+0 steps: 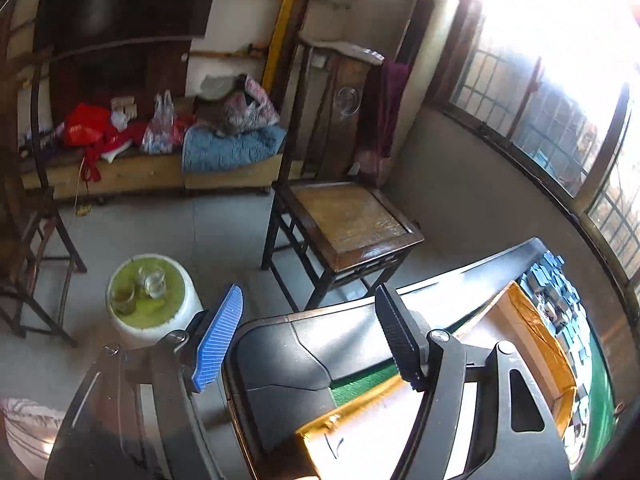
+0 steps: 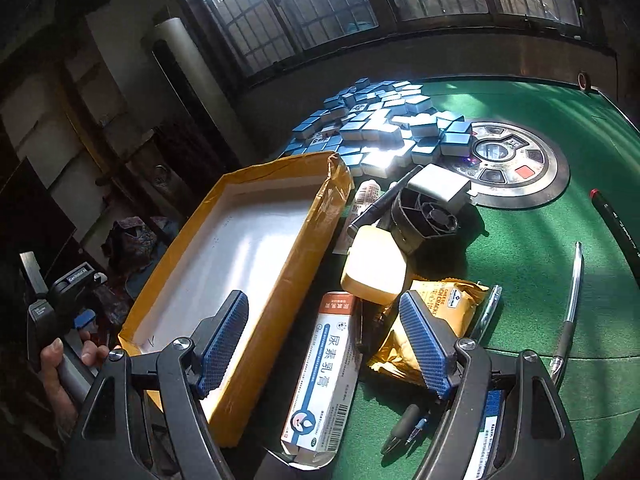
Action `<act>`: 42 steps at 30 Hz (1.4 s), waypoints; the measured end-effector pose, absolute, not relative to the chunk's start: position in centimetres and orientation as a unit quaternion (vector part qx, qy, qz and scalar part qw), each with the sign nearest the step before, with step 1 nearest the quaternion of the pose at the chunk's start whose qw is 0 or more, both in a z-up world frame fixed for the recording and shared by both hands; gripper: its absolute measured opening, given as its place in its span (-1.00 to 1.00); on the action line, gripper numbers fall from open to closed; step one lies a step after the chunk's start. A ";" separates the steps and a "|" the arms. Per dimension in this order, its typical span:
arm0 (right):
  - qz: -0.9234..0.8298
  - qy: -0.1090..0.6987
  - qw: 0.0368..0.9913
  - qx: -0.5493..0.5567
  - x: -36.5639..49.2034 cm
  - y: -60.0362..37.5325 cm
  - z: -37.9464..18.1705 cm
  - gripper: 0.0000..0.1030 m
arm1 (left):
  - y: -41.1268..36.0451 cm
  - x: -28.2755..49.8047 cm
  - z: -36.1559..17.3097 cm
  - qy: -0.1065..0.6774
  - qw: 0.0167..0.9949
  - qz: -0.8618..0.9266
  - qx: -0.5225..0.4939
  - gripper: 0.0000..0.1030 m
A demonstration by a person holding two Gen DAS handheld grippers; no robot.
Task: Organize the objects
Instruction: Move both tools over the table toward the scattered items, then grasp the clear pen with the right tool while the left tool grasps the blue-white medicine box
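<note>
The right claw [image 2: 324, 344] stands wide with nothing between its blue pads [image 2: 424, 348]. Below the gap lies a white carton [image 2: 324, 380] with red end and blue print, flat on the green worktop [image 2: 532, 248]. The left pad hangs over the near corner of the tray [image 2: 236, 248], a shallow box with white floor and brown taped walls, which has nothing in it. The right pad hangs over a yellow snack packet [image 2: 436, 308]. Touching that packet, further out, sits a pale yellow case [image 2: 376, 268], and beyond it a black fan [image 2: 428, 216] with a grey box [image 2: 438, 186] on top. Pens [image 2: 568, 300] lie to the right, another by the claw's base. Well past the fan, a heap of blue-backed tiles [image 2: 376, 128] lies beside the round centre plate [image 2: 516, 164].

The left claw [image 1: 316, 344] is also wide and holds nothing. It hovers off the worktop's black corner [image 1: 288, 356], with the tray's [image 1: 532, 320] brown edge to its right. Out on the floor stand a white stool [image 1: 152, 300] with glasses on it and a wooden chair [image 1: 352, 224].
</note>
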State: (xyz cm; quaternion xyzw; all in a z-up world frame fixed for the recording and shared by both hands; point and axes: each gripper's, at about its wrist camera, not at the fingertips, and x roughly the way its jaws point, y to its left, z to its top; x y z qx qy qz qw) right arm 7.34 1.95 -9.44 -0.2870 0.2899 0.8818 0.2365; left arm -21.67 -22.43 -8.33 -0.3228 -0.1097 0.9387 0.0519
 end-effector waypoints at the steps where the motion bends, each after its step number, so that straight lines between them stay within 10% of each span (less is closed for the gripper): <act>1: 0.881 0.287 0.241 -0.289 8.0 2.1 -9.5 0.43 | -21.5 -20.2 -7.2 -0.098 0.078 0.944 -0.307 0.33; 11: 0.855 0.299 0.335 -0.260 16.8 5.0 -9.8 0.44 | -6.1 -7.5 -5.6 0.083 0.491 0.757 -0.422 0.34; 26: 0.801 0.333 0.367 -0.336 17.2 9.1 -13.6 0.39 | -2.8 -0.2 -11.0 0.184 0.540 0.678 -0.463 0.33; 42: 0.781 0.292 0.394 -0.387 15.2 9.3 -14.5 -0.36 | -1.7 2.0 -12.3 0.208 0.559 0.650 -0.471 0.33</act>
